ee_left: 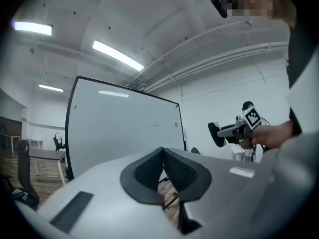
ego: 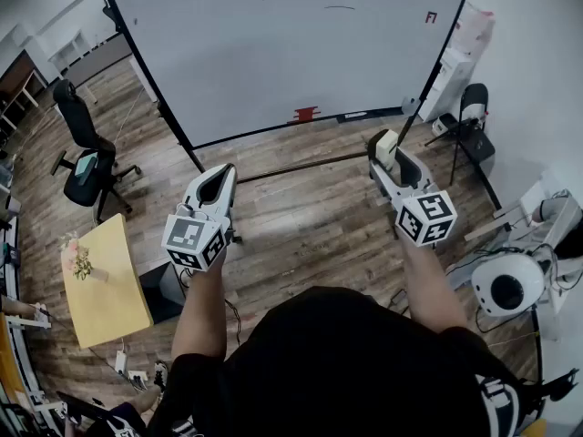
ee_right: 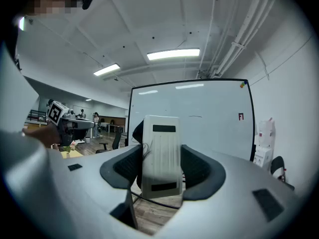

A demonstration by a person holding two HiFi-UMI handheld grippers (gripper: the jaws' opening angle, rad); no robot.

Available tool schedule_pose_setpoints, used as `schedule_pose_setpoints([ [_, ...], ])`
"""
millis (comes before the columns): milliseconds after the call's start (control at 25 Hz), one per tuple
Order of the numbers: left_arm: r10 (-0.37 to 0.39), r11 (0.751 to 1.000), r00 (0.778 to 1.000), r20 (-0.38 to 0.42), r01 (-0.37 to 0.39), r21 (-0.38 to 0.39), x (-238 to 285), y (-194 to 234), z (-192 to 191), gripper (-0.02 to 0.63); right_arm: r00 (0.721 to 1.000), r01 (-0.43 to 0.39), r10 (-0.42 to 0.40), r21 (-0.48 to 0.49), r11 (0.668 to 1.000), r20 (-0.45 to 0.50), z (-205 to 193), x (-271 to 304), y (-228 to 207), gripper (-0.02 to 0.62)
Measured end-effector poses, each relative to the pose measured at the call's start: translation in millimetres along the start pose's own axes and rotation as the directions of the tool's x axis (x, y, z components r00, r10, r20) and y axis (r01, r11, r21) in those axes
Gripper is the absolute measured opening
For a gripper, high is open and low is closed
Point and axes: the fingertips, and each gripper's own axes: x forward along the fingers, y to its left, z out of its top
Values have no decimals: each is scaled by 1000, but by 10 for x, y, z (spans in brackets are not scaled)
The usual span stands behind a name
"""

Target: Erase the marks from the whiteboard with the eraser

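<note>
**Right gripper** (ee_right: 160, 176): jaws closed on the eraser (ee_right: 160, 143), with the pads pressing its two long sides. The block stands on end between them, and its far end projects past the pads.

**Left gripper** (ee_left: 163, 156): jaws drawn together with nothing between them. It is held about level with the right one and is idle.

**Eraser, location:** in the right gripper (ego: 383, 146), over the wood floor (ego: 301, 217), in front of the whiteboard (ego: 291, 53) and well apart from its surface.
- A pale ribbed shell with two dark bars faces the gripper's camera.
- A dark layer shows behind its left edge, probably the felt, with loose fibres there.

**Handling (judged):**
- Light, stiff-shelled and not fragile.
- The ribbing should resist slipping.
- A side grip at mid-body suits it and leaves the wiping face free.
- A hold near one end would likely let it pivot under pressure against the board.

**Whiteboard:** freestanding with a black frame, mostly clean.
- Marks on it: a short dark stroke (ego: 339, 8) high up and a small red mark (ego: 431, 16) near the upper right corner.
- Both sit high, so a raised reach is called for.
- The board may rock if pressed hard.
</note>
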Motion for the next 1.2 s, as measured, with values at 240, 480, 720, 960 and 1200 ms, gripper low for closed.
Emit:
schedule_pose_setpoints([
  [240,-11,1000,1000,2,11,8,-100,-101,74,12,1000,-1,1,-6,1000,-3,2,-147,104,236],
  [480,-16,1000,1000,-7,16,16,-169,-180,92,12,1000,-1,1,18,1000,20,12,-249,130,236],
  [720,-26,999,999,-20,27,32,-238,-226,103,12,999,-18,17,35,999,43,26,-326,234,236],
  [960,-40,998,999,-22,41,40,-224,-285,140,12,999,-21,19,46,999,42,15,-381,248,236],
  [1200,-57,997,998,-29,58,42,-138,-387,143,12,999,-15,13,65,998,34,-46,-451,161,236],
])
